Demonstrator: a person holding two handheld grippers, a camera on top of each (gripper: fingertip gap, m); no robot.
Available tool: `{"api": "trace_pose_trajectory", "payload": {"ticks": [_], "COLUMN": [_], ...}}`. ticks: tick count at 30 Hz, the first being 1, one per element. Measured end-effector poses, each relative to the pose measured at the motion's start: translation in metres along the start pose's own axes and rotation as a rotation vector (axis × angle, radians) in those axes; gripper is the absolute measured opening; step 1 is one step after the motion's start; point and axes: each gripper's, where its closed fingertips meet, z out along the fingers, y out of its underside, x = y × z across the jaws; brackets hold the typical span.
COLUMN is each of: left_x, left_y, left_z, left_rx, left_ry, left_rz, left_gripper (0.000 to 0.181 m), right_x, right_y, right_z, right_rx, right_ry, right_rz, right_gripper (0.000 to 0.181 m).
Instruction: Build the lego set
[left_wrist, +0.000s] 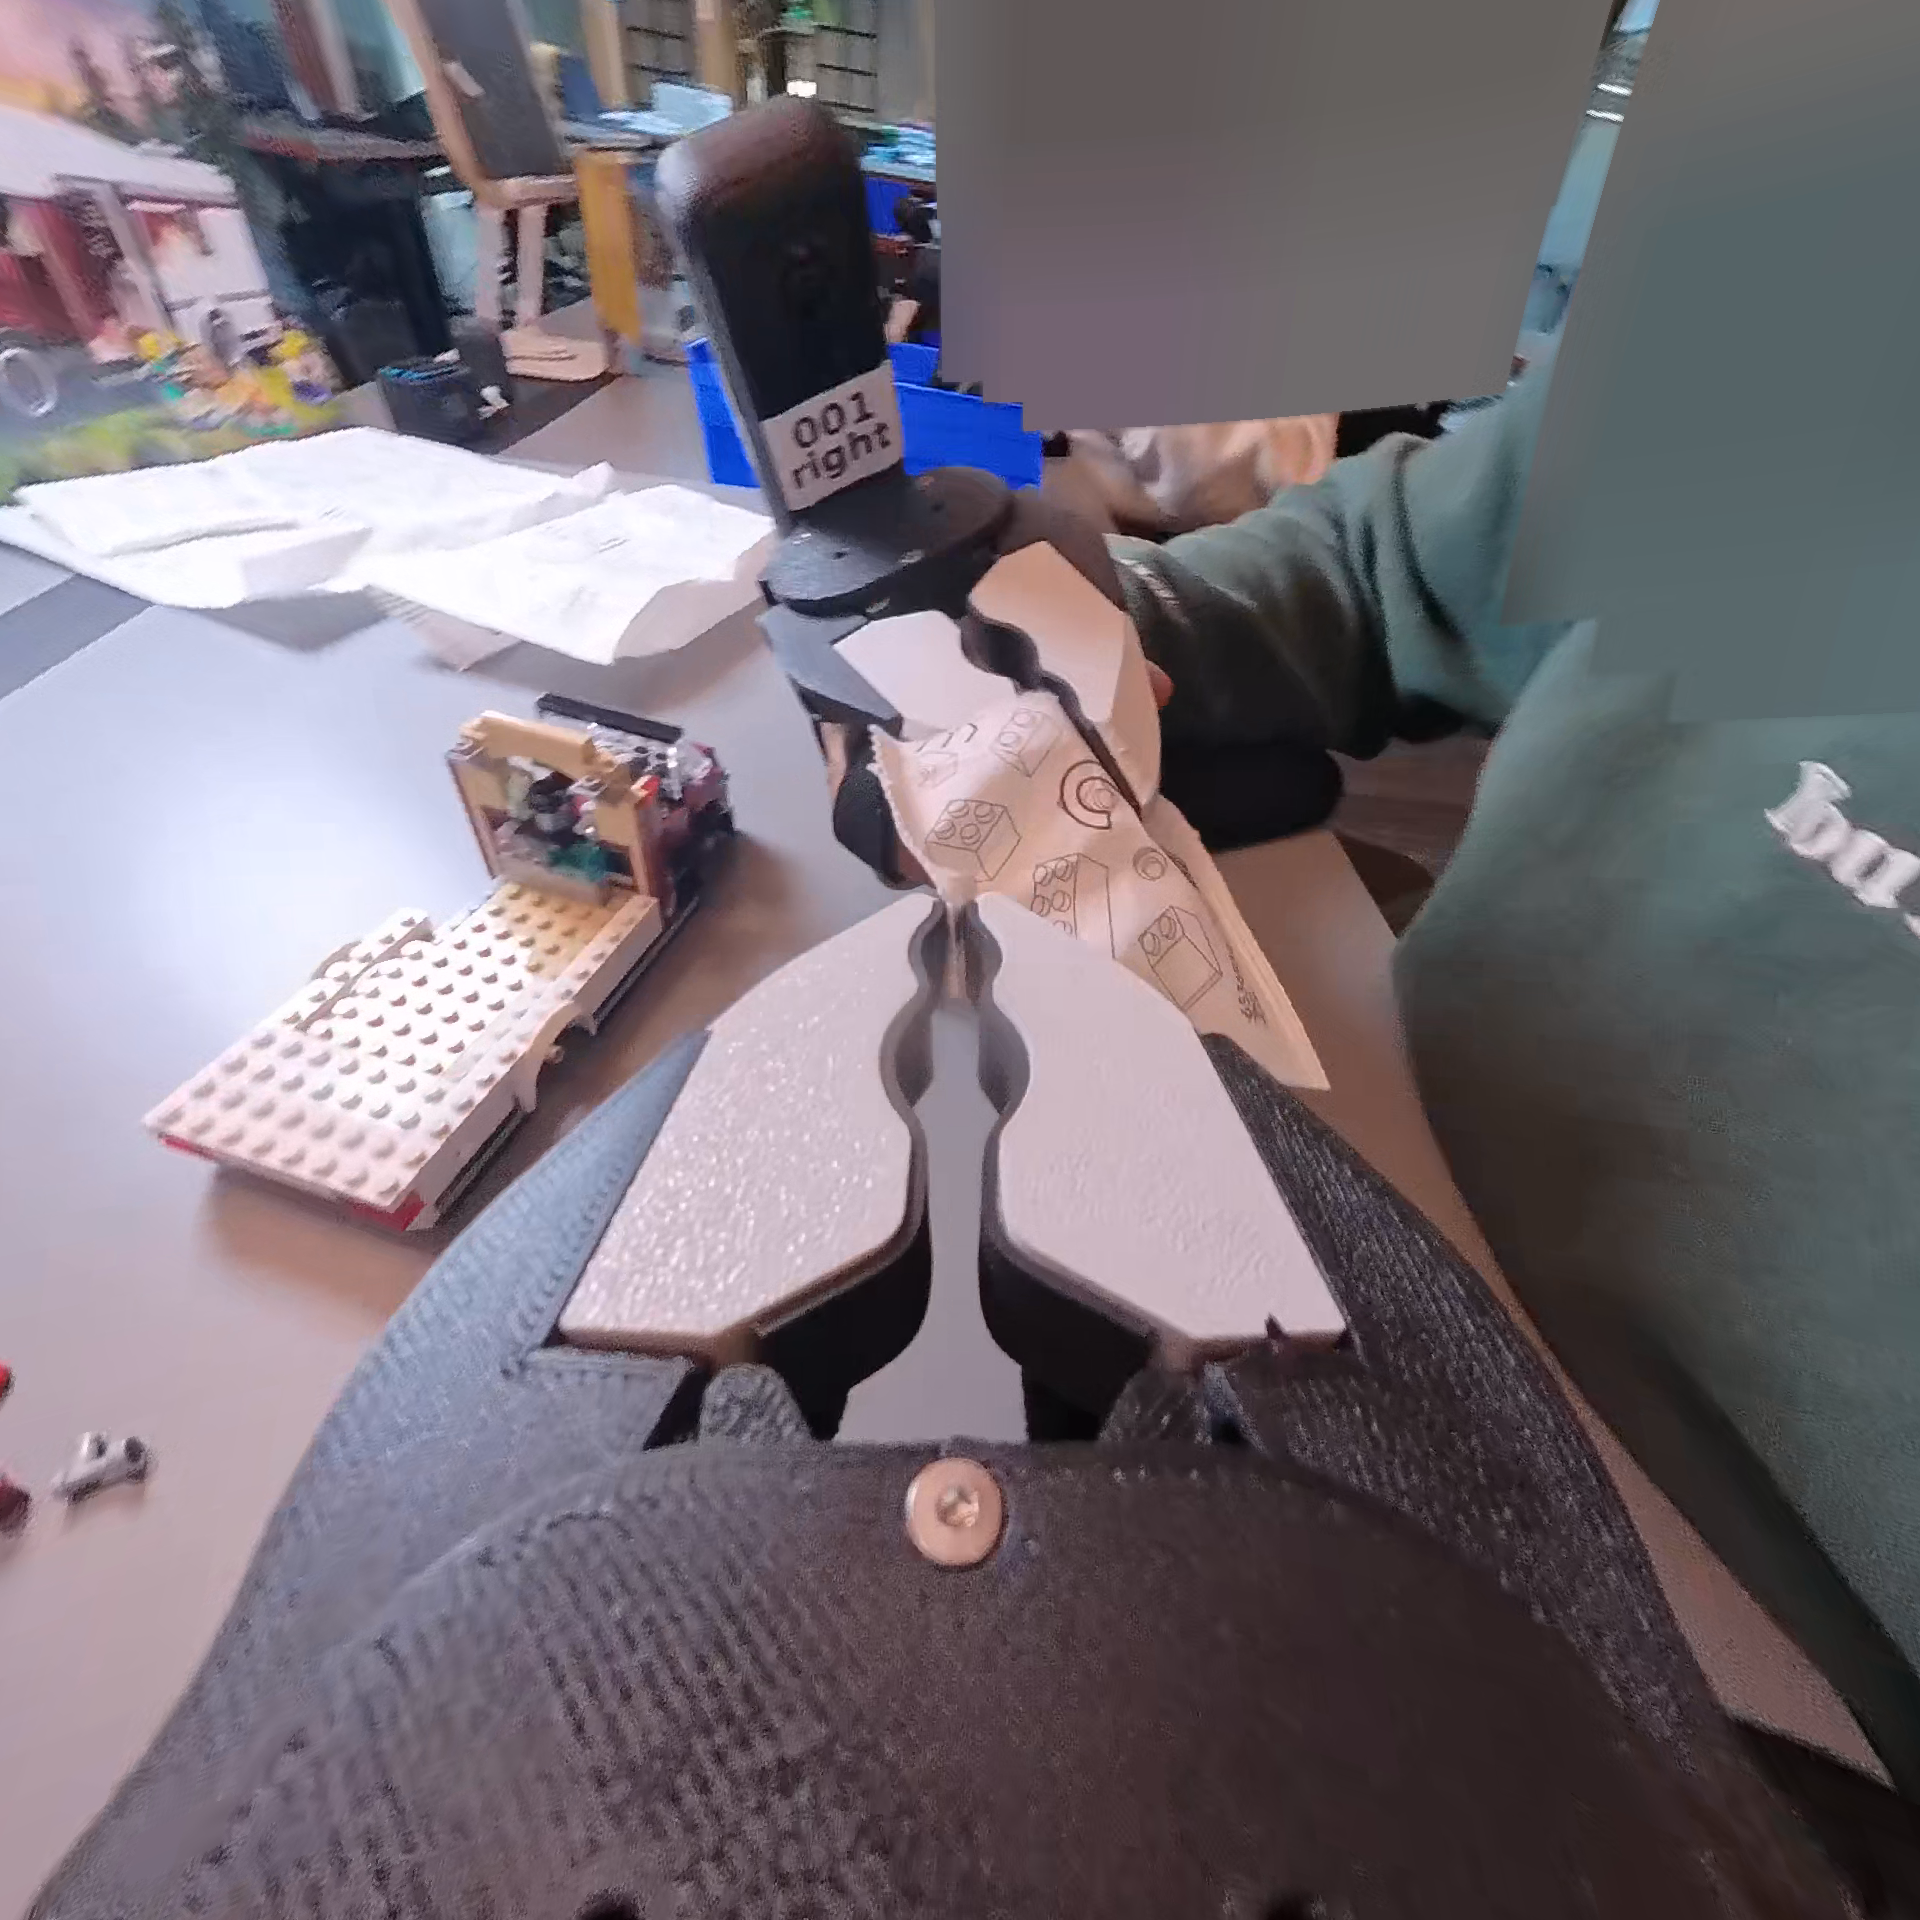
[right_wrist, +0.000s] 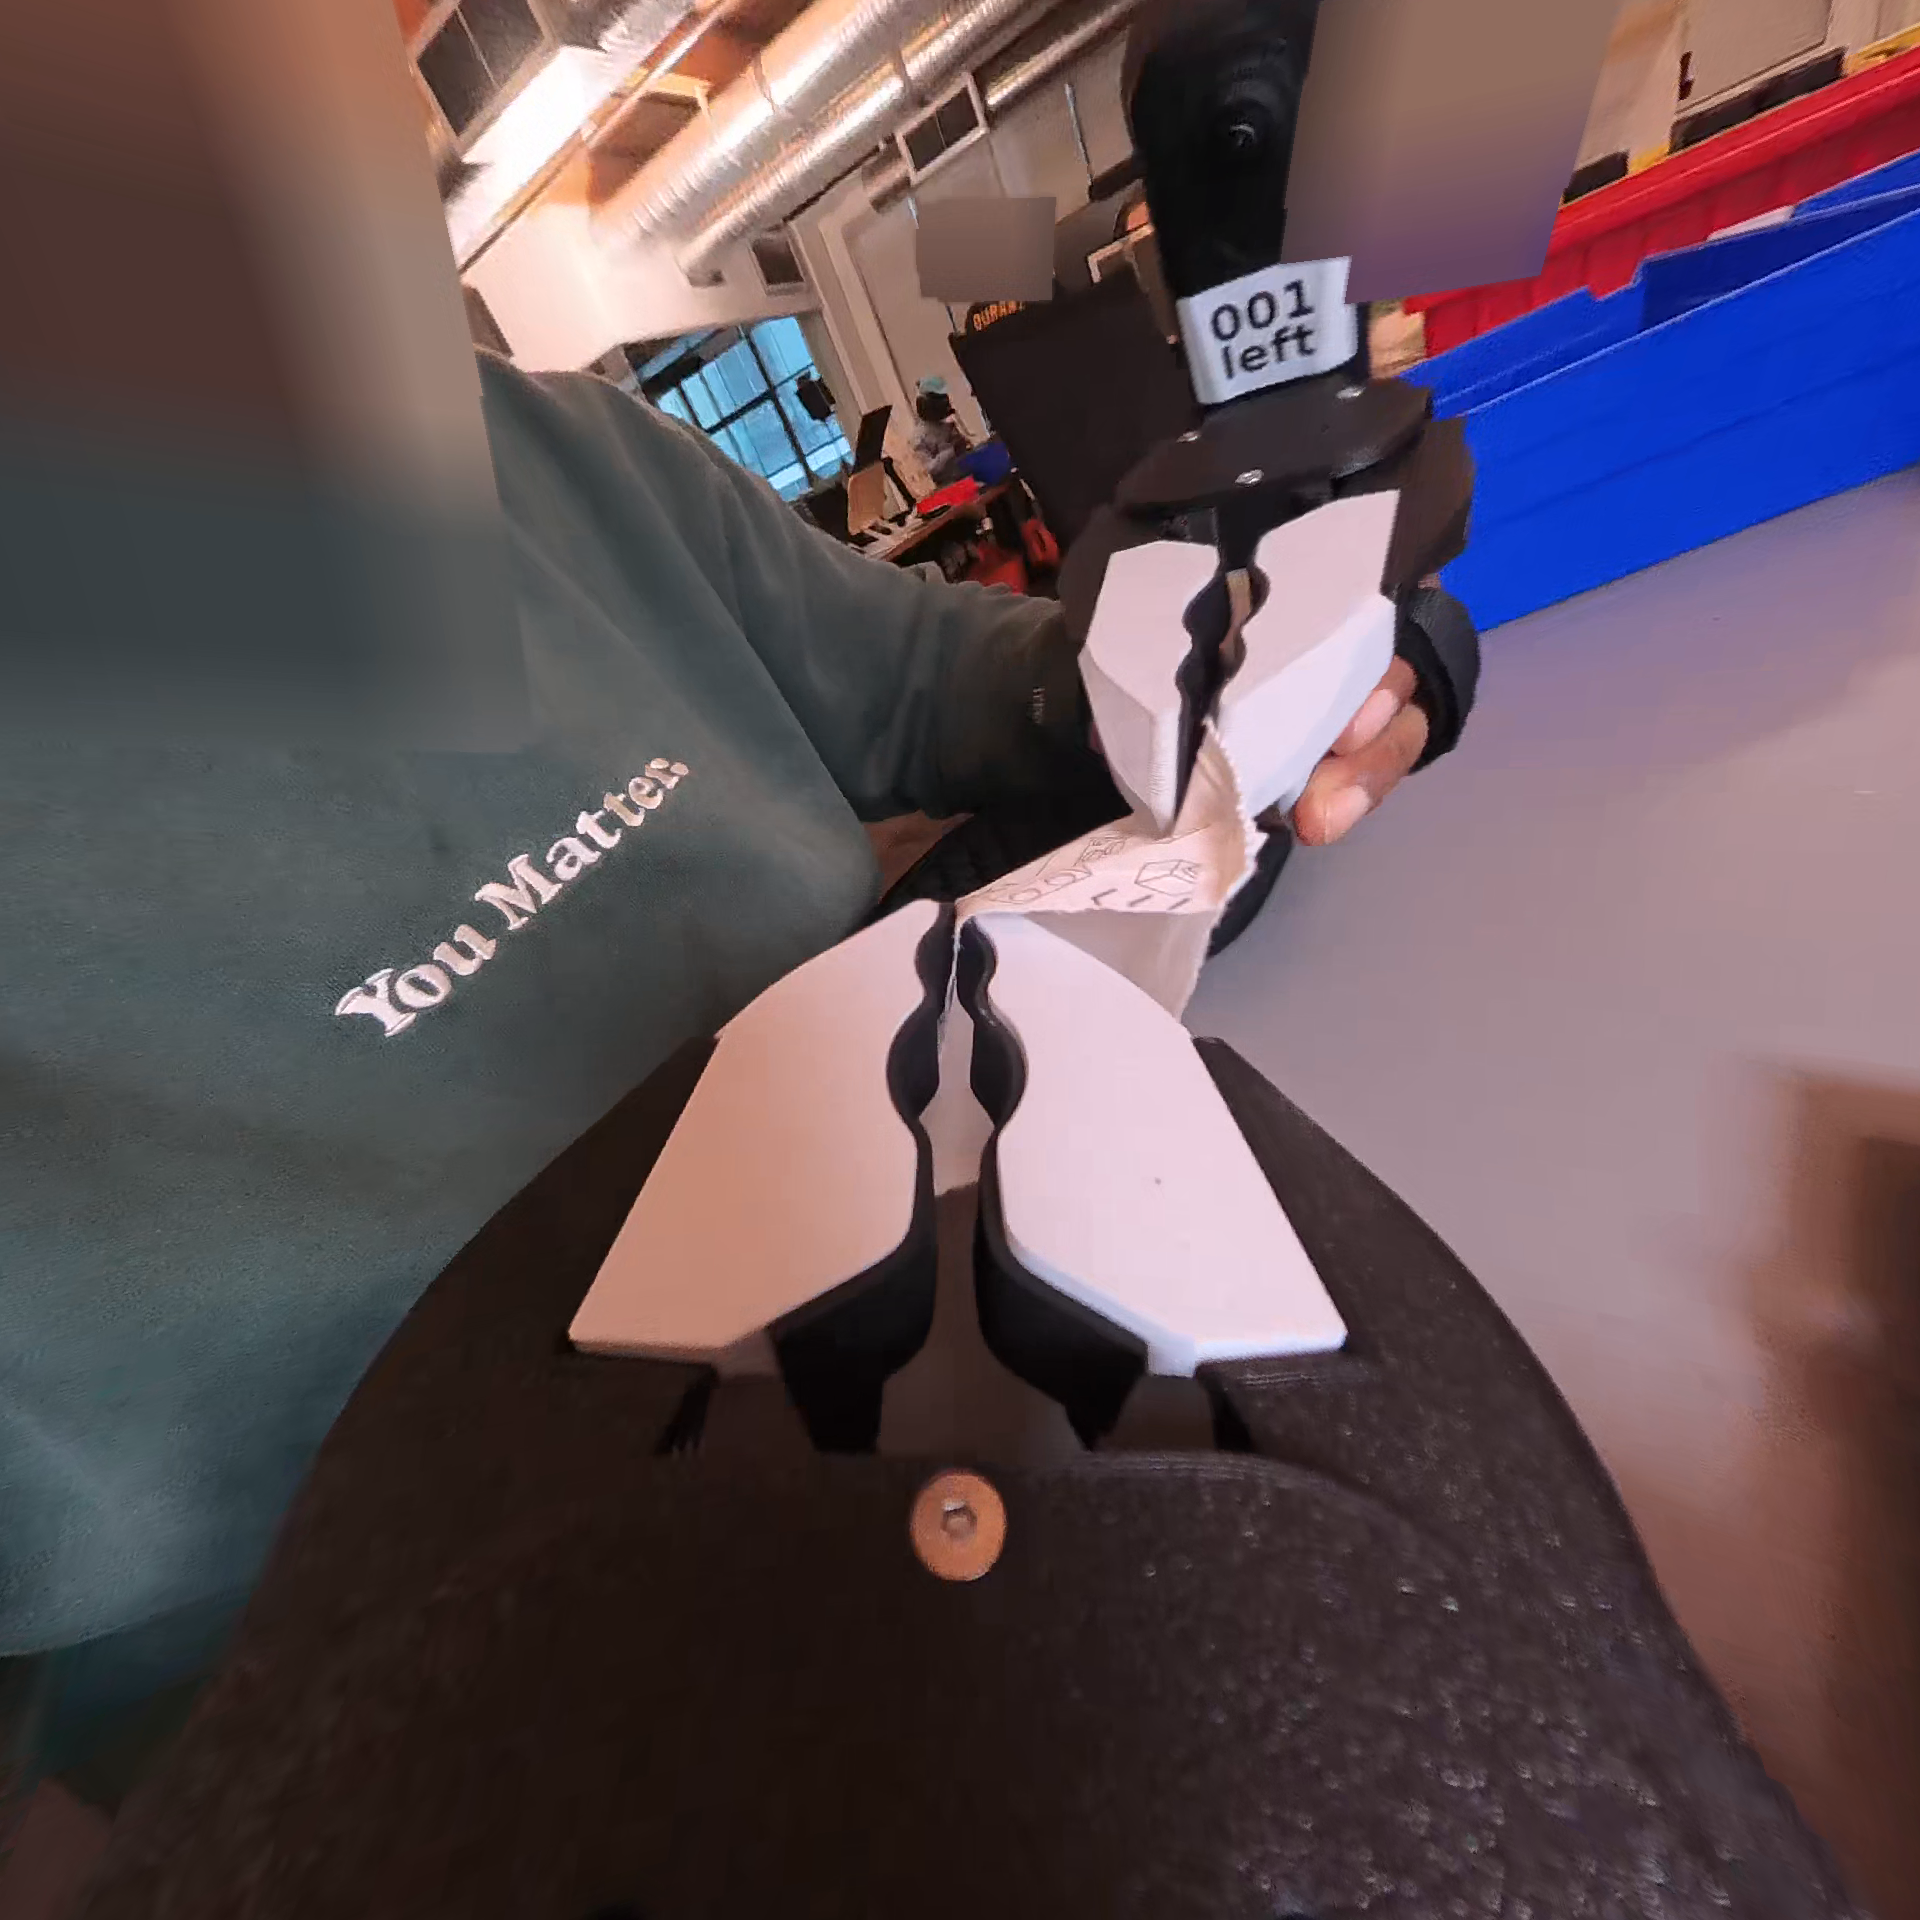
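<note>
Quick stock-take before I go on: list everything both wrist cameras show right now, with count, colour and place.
White paper parts bag printed with brick outlines: one, held in the air between both grippers.
Partly built brick model with white studded plate: one, white, tan and dark red, on the table to the left.
Grey table: one, under everything.
White unfolded paper sheets: several, far side of the table.
Small loose pieces: a few, grey and red, table's left edge.
Blue bins: several, background; red ones behind.
Green sweatshirt: one, on the person.
Left gripper: shut on the bag.
Right gripper: shut on the bag.
</note>
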Motion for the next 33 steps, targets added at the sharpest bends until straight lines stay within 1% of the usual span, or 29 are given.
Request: {"api": "trace_pose_trajectory", "payload": {"ticks": [1, 2, 3, 4, 5, 6, 7, 8, 9, 10, 11, 13, 15, 18, 20, 21, 23, 24, 25, 27, 28, 29, 30, 31, 33], "left_x": [-0.005, -0.01, -0.012, -0.011, -0.011, -0.013, -0.012, -0.007, -0.006, -0.01, -0.014, -0.015, -0.006, 0.0, -0.001, -0.002, -0.007, -0.01, -0.01, -0.012, -0.013, -0.011, -0.007, -0.006, -0.003], "left_y": [0.0, -0.001, -0.001, 0.001, 0.006, 0.012, 0.014, 0.014, 0.016, 0.018, 0.019, 0.022, 0.019, 0.025, 0.026, 0.028, 0.032, 0.033, 0.033, 0.033, 0.034, 0.036, 0.039, 0.042, 0.047], "left_z": [0.0, -0.002, -0.004, -0.005, -0.004, -0.002, 0.001, 0.004, 0.007, 0.009, 0.009, 0.009, 0.012, 0.017, 0.017, 0.017, 0.018, 0.018, 0.018, 0.019, 0.02, 0.022, 0.025, 0.026, 0.026], "left_rx": [0.005, 0.019, 0.026, 0.023, 0.013, -0.001, 0.007, 0.015, -0.001, -0.027, -0.043, -0.063, -0.046, -0.093, -0.107, -0.122, -0.151, -0.162, -0.167, -0.173, -0.182, -0.195, -0.21, -0.22, -0.242], "left_ry": [-0.029, -0.047, -0.031, 0.017, 0.054, 0.064, 0.081, 0.105, 0.091, 0.044, 0.002, -0.025, 0.021, 0.023, 0.007, -0.005, -0.057, -0.079, -0.083, -0.111, -0.13, -0.125, -0.105, -0.104, -0.089], "left_rz": [-0.025, -0.055, -0.111, -0.194, -0.278, -0.335, -0.353, -0.339, -0.307, -0.262, -0.22, -0.179, -0.157, -0.075, -0.063, -0.054, -0.038, -0.036, -0.047, -0.046, -0.034, -0.02, -0.018, -0.011, -0.007], "left_gripper": [0.005, 0.01, 0.023, 0.034, 0.041, 0.042, 0.032, 0.014, 0.007, 0.001, 0.0, 0.0, 0.0, 0.0, 0.0, 0.0, 0.0, 0.0, 0.0, 0.0, 0.0, 0.0, 0.0, 0.0, 0.0], "right_x": [0.005, 0.012, 0.018, 0.023, 0.027, 0.03, 0.033, 0.037, 0.039, 0.038, 0.037, 0.038, 0.046, 0.044, 0.044, 0.044, 0.043, 0.043, 0.044, 0.044, 0.045, 0.047, 0.047, 0.048, 0.048], "right_y": [0.0, -0.001, -0.004, -0.008, -0.014, -0.02, -0.022, -0.02, -0.018, -0.016, -0.015, -0.012, -0.005, 0.004, 0.007, 0.01, 0.014, 0.014, 0.014, 0.014, 0.015, 0.015, 0.015, 0.017, 0.022], "right_z": [-0.002, -0.004, -0.007, -0.009, -0.013, -0.017, -0.02, -0.023, -0.024, -0.023, -0.022, -0.021, -0.02, -0.013, -0.009, -0.007, -0.006, -0.006, -0.006, -0.006, -0.007, -0.006, -0.005, -0.003, -0.002], "right_rx": [-0.001, -0.002, 0.002, 0.016, 0.043, 0.067, 0.064, 0.038, 0.016, 0.002, -0.007, -0.025, -0.076, -0.119, -0.14, -0.167, -0.204, -0.214, -0.224, -0.217, -0.209, -0.2, -0.2, -0.213, -0.25], "right_ry": [0.031, 0.085, 0.141, 0.193, 0.245, 0.287, 0.329, 0.38, 0.412, 0.413, 0.403, 0.407, 0.447, 0.419, 0.415, 0.413, 0.424, 0.445, 0.459, 0.453, 0.452, 0.46, 0.466, 0.472, 0.467], "right_rz": [-0.002, -0.015, -0.036, -0.06, -0.087, -0.111, -0.136, -0.172, -0.203, -0.213, -0.206, -0.188, -0.164, -0.152, -0.138, -0.131, -0.203, -0.247, -0.272, -0.263, -0.256, -0.261, -0.27, -0.28, -0.286], "right_gripper": [0.0, 0.0, 0.0, 0.0, 0.0, 0.0, 0.0, 0.0, 0.0, 0.0, 0.0, 0.001, 0.02, 0.025, 0.041, 0.045, 0.01, 0.001, 0.0, 0.001, 0.005, 0.014, 0.017, 0.018, 0.006]}}
